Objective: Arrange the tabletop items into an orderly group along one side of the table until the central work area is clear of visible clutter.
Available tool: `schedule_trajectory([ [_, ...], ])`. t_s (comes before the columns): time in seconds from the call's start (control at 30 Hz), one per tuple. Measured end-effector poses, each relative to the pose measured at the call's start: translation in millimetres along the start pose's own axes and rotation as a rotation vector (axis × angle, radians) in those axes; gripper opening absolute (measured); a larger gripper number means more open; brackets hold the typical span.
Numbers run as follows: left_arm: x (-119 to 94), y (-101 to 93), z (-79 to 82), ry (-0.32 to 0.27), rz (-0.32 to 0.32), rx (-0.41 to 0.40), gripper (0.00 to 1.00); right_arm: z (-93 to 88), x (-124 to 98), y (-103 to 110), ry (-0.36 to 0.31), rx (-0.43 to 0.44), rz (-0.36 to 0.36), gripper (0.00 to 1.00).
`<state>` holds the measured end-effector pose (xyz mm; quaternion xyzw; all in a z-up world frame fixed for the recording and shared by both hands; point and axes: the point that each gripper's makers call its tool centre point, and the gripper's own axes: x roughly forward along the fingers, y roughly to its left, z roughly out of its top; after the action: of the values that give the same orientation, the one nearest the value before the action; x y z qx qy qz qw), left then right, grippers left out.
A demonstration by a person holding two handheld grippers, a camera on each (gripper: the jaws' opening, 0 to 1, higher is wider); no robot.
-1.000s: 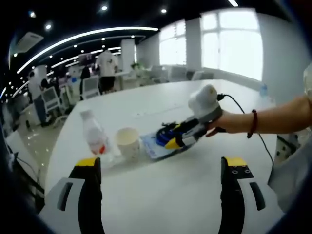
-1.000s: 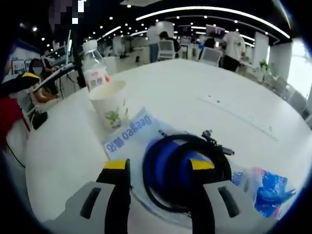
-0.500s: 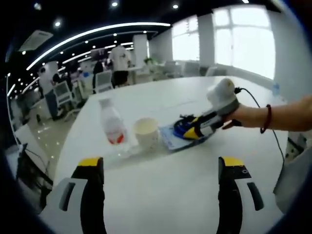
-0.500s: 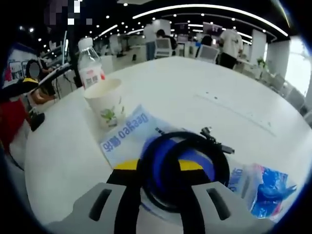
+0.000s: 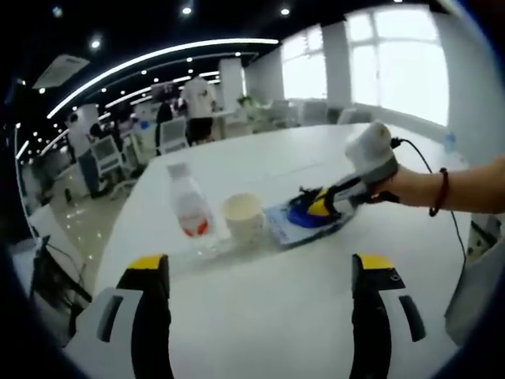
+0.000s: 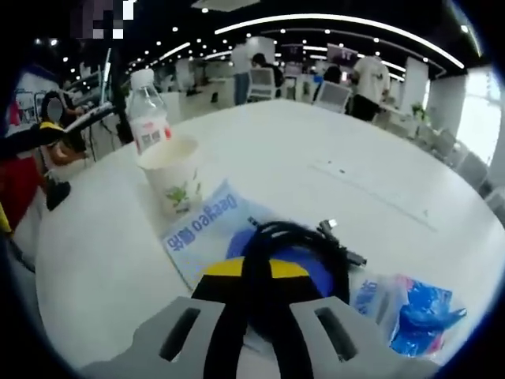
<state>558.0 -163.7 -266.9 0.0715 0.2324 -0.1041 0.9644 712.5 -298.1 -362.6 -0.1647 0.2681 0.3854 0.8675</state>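
Between your right gripper's (image 6: 251, 272) jaws, the black cable (image 6: 296, 241) is now pinched: a second ago those jaws stood wide either side of the coil, and they have since closed until the yellow tips nearly meet on the near loop. That means the grab is made, and the cable is likely ready to be carried to the group at the table's edge. It lies coiled on a blue disc (image 6: 308, 264), which sits on the white packet (image 6: 201, 225) with blue lettering; whether the disc will lift with the cable is hard to tell from here.

Just to one side lies a crumpled blue and clear wrapper (image 6: 410, 312), close enough to snag a trailing loop. Past the packet stand the paper cup (image 6: 172, 174) and, behind it, the water bottle (image 6: 147, 110), already near each other, so swing wide of them.

Your left gripper (image 5: 256, 272) hangs back over bare table (image 5: 260, 316) with its jaws wide and holding nothing; from there your right gripper (image 5: 331, 204) shows low over the packet.

Farther off are chairs and people standing.
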Motion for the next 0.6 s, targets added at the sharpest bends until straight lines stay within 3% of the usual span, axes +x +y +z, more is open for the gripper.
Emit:
schedule_trajectory([
  [0.43,-2.7,8.6,4.7,-0.024,0.027,-0.006,0.93,33.0,-30.1,-9.0,-0.099,-0.017,-0.050,0.03],
  [0.6,-2.6,6.9,5.2,-0.029,0.005,-0.020,0.93,44.9,-43.1,-10.5,-0.139,-0.015,-0.060,0.02],
])
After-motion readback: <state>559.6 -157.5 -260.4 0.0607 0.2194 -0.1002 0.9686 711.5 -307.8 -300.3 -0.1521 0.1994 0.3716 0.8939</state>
